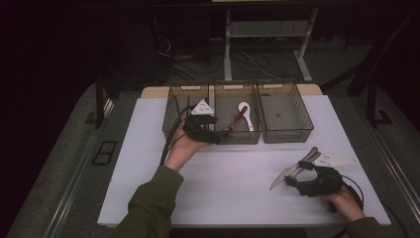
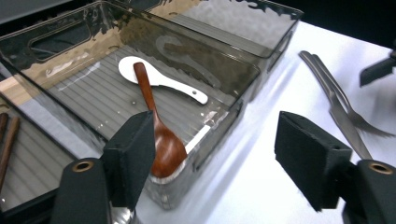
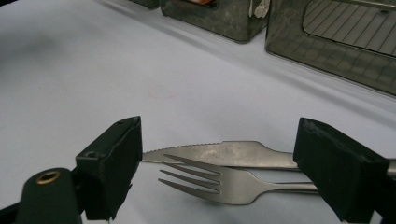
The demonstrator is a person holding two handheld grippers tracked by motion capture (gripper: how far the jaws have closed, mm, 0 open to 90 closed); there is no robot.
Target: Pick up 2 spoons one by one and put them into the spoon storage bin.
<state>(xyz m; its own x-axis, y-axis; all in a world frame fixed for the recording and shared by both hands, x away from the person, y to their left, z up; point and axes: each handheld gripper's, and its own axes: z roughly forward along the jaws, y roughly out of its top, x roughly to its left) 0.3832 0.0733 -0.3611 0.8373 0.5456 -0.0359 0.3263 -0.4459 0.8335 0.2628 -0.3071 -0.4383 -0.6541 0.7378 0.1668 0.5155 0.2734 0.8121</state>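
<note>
No legible text, label, brand, number or sign is appearing in any of the three views (the lighting is dim and the surfaces are plain).
</note>
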